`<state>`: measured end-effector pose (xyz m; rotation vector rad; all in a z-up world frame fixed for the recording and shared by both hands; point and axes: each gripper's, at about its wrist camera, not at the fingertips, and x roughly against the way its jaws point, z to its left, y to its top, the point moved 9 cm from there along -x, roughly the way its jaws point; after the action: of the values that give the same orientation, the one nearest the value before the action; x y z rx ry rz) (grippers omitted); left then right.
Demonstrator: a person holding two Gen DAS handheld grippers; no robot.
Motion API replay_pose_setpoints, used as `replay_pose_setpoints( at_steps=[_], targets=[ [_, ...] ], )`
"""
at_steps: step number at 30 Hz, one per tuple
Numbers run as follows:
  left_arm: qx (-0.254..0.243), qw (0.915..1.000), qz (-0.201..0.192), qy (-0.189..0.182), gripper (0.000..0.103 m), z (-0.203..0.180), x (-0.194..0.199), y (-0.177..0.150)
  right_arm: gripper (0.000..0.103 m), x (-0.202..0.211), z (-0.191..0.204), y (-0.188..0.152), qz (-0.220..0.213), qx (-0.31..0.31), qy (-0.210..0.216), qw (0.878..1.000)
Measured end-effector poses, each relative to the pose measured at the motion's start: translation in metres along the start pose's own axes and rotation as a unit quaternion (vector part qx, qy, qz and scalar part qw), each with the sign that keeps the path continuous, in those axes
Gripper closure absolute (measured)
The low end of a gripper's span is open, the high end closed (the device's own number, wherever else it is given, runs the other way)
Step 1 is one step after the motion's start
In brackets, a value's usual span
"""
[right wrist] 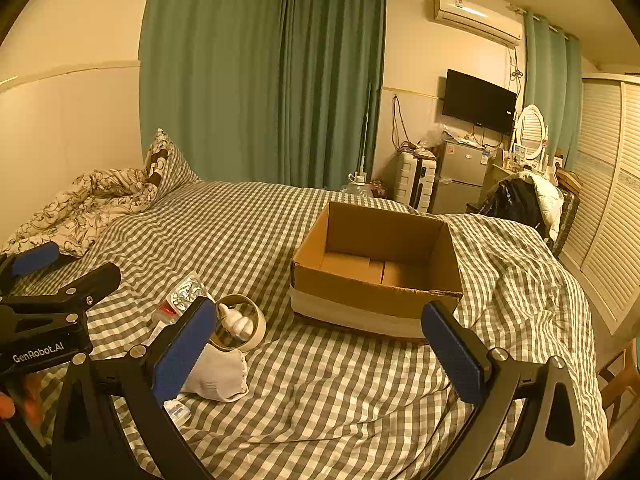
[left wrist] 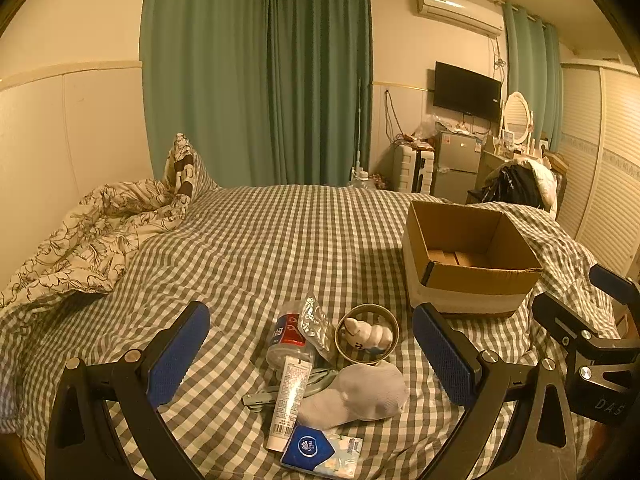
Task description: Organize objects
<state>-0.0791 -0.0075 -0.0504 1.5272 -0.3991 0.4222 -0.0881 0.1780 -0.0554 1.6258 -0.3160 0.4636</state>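
Observation:
A pile of small objects lies on the checked bed: a crushed plastic bottle (left wrist: 289, 336), a white tube (left wrist: 289, 404), a foil packet (left wrist: 314, 322), a tape roll (left wrist: 367, 334) with a small white figurine (left wrist: 370, 334) inside, a white sock (left wrist: 358, 396), a tissue pack (left wrist: 320, 450) and a pale cable (left wrist: 280, 390). An open, empty cardboard box (left wrist: 468, 256) stands to the right. My left gripper (left wrist: 312, 360) is open above the pile. My right gripper (right wrist: 320, 356) is open, in front of the box (right wrist: 376, 268), with the sock (right wrist: 218, 376) and tape roll (right wrist: 240, 322) at its left finger.
A crumpled floral quilt (left wrist: 88, 240) and a pillow (left wrist: 182, 168) lie at the bed's far left. Green curtains hang behind. A suitcase, a small fridge (left wrist: 456, 164) and a chair with clothes (left wrist: 520, 184) stand beyond the bed. Louvered wardrobe doors (right wrist: 608, 208) run along the right.

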Motion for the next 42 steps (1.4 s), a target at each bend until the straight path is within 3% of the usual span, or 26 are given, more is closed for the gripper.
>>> replay_pose_setpoints(
  at_steps=[29, 35, 42],
  targets=[
    [-0.014, 0.9999, 0.011, 0.000, 0.000, 0.000, -0.006, -0.005, 0.000, -0.003, -0.004, -0.004, 0.010, -0.004, -0.004, 1.000],
    [-0.009, 0.9980, 0.063, 0.009, 0.000, 0.025, -0.032, -0.024, 0.000, -0.014, -0.003, -0.014, 0.023, -0.005, 0.004, 1.000],
    [-0.012, 0.9893, 0.142, 0.031, 0.000, 0.042, -0.076, -0.071, 0.000, -0.054, 0.008, -0.047, 0.081, 0.007, 0.026, 0.996]
  ],
)
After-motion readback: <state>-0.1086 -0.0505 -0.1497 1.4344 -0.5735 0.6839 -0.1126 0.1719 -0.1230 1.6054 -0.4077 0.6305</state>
